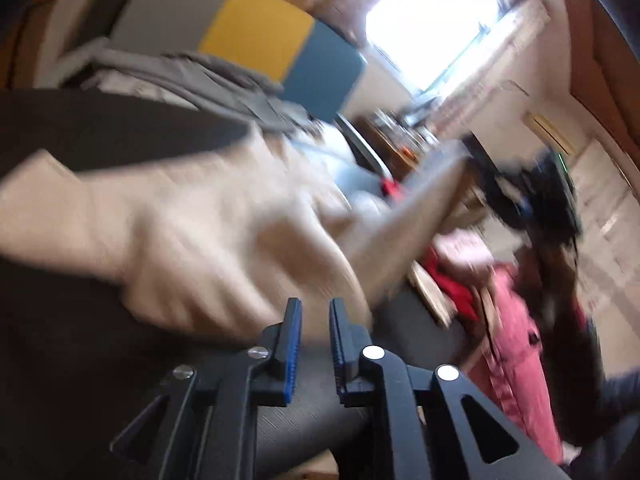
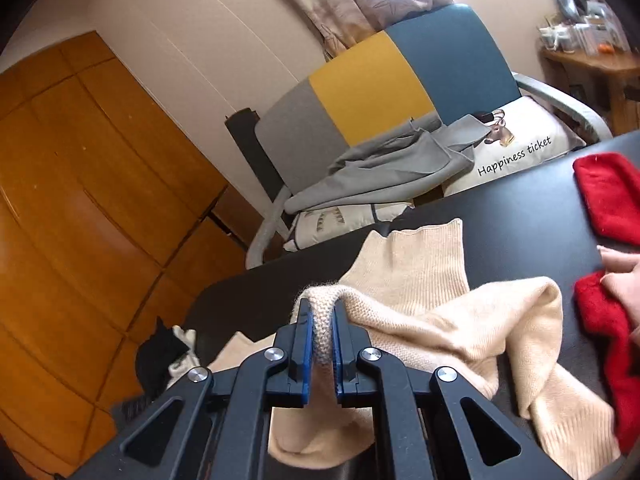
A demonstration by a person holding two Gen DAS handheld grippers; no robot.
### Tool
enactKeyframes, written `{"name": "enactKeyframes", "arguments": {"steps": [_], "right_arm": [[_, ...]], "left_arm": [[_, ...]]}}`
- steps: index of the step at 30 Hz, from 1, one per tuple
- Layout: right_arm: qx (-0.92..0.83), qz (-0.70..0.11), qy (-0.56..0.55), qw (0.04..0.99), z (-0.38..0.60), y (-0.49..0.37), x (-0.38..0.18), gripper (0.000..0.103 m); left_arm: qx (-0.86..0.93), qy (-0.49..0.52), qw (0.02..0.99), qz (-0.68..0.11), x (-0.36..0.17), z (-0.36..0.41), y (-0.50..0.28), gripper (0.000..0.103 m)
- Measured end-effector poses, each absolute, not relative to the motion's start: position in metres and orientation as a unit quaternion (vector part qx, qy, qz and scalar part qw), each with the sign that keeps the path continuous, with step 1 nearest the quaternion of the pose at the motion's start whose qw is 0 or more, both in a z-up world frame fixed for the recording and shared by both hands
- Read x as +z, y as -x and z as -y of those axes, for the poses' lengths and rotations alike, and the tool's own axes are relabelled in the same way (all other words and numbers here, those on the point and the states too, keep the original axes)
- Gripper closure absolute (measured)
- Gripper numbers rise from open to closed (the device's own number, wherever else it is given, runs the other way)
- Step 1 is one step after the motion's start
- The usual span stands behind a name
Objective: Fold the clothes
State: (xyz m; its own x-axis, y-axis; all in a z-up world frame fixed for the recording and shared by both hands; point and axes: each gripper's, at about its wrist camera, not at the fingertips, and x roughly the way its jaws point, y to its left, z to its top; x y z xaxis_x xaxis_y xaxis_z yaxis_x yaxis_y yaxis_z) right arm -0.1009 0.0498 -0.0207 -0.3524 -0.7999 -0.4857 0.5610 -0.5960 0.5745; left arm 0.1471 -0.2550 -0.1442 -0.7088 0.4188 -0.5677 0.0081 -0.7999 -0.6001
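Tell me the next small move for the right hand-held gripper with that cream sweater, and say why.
Probably lift and draw the pinched fold outward to spread the sweater flat. The right hand-held gripper is shut on a knit edge, while the garment lies bunched on the dark table, collar up and a sleeve twisted. The left hand-held gripper holds nothing, so it could then take the opposite edge.

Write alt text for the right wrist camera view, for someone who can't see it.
The right tool is clamped on a fold of a cream knit sweater lying crumpled on a dark table. A red garment and part of a hand sit at the right edge. Behind stands a grey, yellow and blue chair holding grey clothing.
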Motion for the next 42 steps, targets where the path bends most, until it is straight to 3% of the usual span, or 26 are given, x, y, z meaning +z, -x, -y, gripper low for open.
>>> {"name": "enactKeyframes", "arguments": {"steps": [4,9,12,16,23,25,28,38,42], "right_arm": [[-0.816,0.137,-0.377,0.415,-0.042,0.099,-0.024,0.094],[-0.822,0.122,-0.369,0.417,-0.04,0.096,-0.023,0.094],[-0.821,0.123,-0.37,0.418,-0.042,0.095,-0.025,0.094],[-0.816,0.132,-0.371,0.423,-0.045,0.094,-0.029,0.094],[-0.818,0.109,-0.362,0.434,-0.042,0.086,-0.028,0.093],[-0.821,0.098,-0.356,0.435,-0.043,0.081,-0.025,0.093],[-0.824,0.091,-0.346,0.439,-0.047,0.074,-0.017,0.093],[-0.796,0.23,-0.317,0.462,-0.121,0.058,0.021,0.093],[-0.831,0.208,-0.338,0.389,-0.14,0.061,0.0,0.093]], "left_arm": [[0.838,0.391,0.143,0.351,-0.175,0.231,-0.133,0.076],[0.831,0.405,0.116,0.363,-0.188,0.219,-0.11,0.067],[0.836,0.407,0.095,0.354,-0.188,0.212,-0.101,0.053],[0.817,0.44,0.056,0.369,-0.202,0.211,-0.088,0.054],[0.808,0.408,-0.021,0.424,-0.201,0.233,-0.085,0.058],[0.827,0.396,-0.044,0.396,-0.19,0.241,-0.08,0.084],[0.844,0.386,-0.019,0.371,-0.156,0.259,-0.078,0.091],[0.848,0.409,0.14,0.306,-0.025,0.302,-0.08,0.091],[0.822,0.454,0.164,0.303,-0.026,0.292,-0.072,0.084]]}}
